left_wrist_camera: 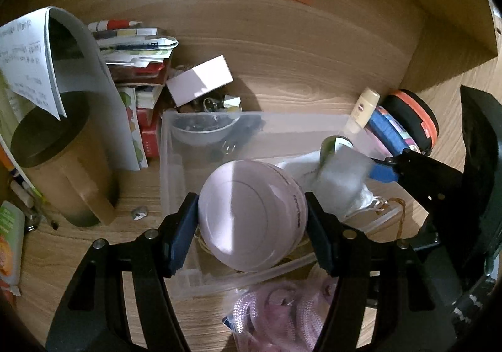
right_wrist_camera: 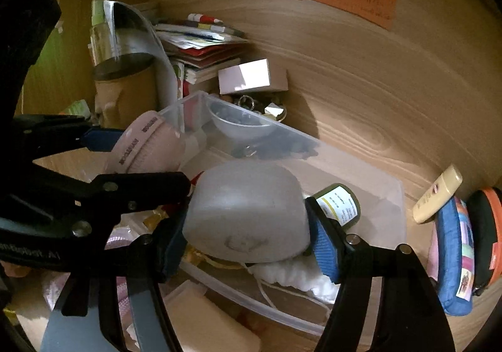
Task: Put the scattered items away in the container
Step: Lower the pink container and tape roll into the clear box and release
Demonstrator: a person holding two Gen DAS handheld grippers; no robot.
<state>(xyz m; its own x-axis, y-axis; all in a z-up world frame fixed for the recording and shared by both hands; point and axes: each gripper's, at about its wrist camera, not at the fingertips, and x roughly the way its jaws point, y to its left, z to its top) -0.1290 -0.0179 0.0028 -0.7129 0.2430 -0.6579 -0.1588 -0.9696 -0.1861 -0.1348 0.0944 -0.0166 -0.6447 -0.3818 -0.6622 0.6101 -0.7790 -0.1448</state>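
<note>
A clear plastic bin [left_wrist_camera: 175,145] [right_wrist_camera: 389,192] stands on the wooden desk. My left gripper [left_wrist_camera: 251,214] is shut on a round pink case [left_wrist_camera: 251,214] and holds it over the bin's near side; the case also shows in the right wrist view [right_wrist_camera: 147,145]. My right gripper [right_wrist_camera: 248,220] is shut on a frosted translucent tub [right_wrist_camera: 248,210], held over the bin beside a green-capped jar [right_wrist_camera: 340,204]; the tub also shows in the left wrist view [left_wrist_camera: 342,176]. A small clear bowl [left_wrist_camera: 204,130] and white soft items [right_wrist_camera: 295,270] lie in the bin.
A brown lidded pitcher [left_wrist_camera: 66,163] and a stack of books and papers [left_wrist_camera: 135,50] stand left. A pale pink box [left_wrist_camera: 200,79] and keys lie behind the bin. A cream tube [right_wrist_camera: 437,198], blue pouch [right_wrist_camera: 455,258] and orange-rimmed case [right_wrist_camera: 489,236] sit right. A pink knitted item [left_wrist_camera: 282,311] lies in front.
</note>
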